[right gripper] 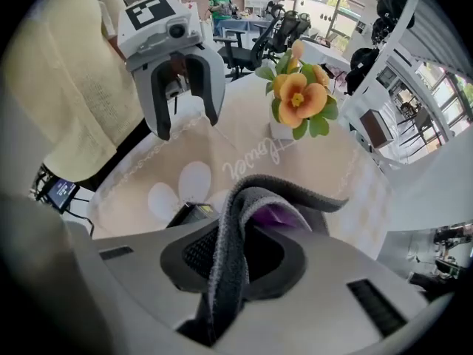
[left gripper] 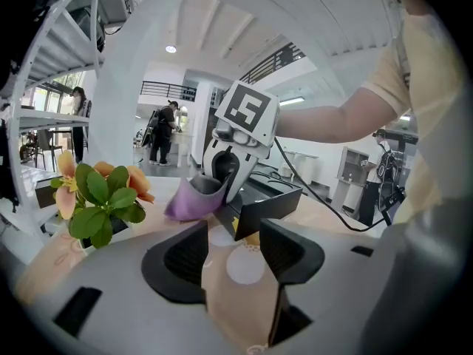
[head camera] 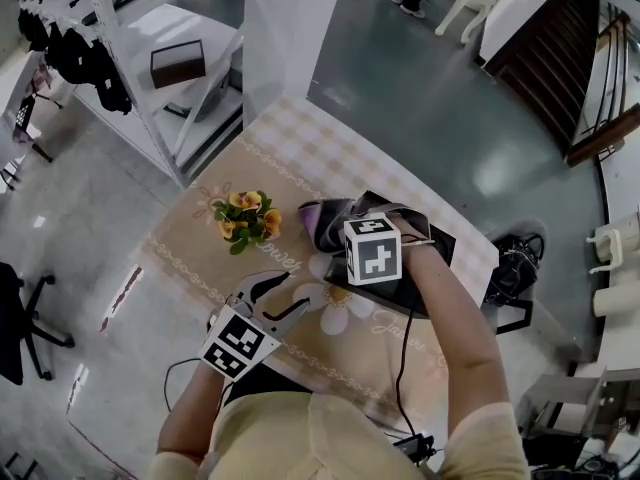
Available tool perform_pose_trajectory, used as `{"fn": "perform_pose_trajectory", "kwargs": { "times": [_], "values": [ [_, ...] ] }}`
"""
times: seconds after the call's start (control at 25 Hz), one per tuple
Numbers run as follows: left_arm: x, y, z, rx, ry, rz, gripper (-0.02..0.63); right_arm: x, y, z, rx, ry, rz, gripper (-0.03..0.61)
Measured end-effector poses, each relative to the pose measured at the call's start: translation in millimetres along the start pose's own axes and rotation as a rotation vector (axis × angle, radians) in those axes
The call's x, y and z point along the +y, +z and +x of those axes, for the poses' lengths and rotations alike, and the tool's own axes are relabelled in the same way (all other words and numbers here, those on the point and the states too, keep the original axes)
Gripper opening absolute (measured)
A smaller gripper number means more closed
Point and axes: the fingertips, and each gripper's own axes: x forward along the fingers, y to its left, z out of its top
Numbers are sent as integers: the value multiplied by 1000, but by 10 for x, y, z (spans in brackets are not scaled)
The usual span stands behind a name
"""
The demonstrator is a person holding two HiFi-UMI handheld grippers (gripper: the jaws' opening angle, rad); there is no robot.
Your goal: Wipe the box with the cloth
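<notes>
A black open-topped box (head camera: 441, 244) lies on the table's right half, and its corner shows close ahead in the left gripper view (left gripper: 270, 203). My right gripper (head camera: 342, 234) hangs over the box's left end, shut on a purple and grey cloth (head camera: 326, 222). The cloth (right gripper: 235, 231) drapes between and over its jaws in the right gripper view. My left gripper (head camera: 286, 296) rests low over the tablecloth, left of the box, open with nothing between its fingers. From the left gripper view (left gripper: 233, 247) the cloth (left gripper: 194, 200) dangles beside the box.
A pot of orange flowers (head camera: 245, 218) stands left of the cloth on the beige flowered tablecloth (head camera: 300, 158). A white shelf unit (head camera: 190, 58) rises beyond the table's far left. A black bag (head camera: 513, 263) sits on the floor at right. A cable (head camera: 400, 368) trails toward me.
</notes>
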Motion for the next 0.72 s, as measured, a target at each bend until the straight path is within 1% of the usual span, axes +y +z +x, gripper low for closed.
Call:
{"fn": "perform_pose_trajectory", "kwargs": {
  "times": [0.12,0.36,0.6,0.72],
  "values": [
    [-13,-5,-39,-6,11,-6,232,112,128,10,-34,51,20,71],
    [-47,-8,-102,-12,22,-6,232,209,276,-14,-44,85,35,71],
    [-74,-22,-184,-17,36,-7,232,418,405,-44,-35,96,0,69],
    [-106,-41,-199,-16,31,-12,232,467,405,-39,-11,56,-11,69]
  ]
}}
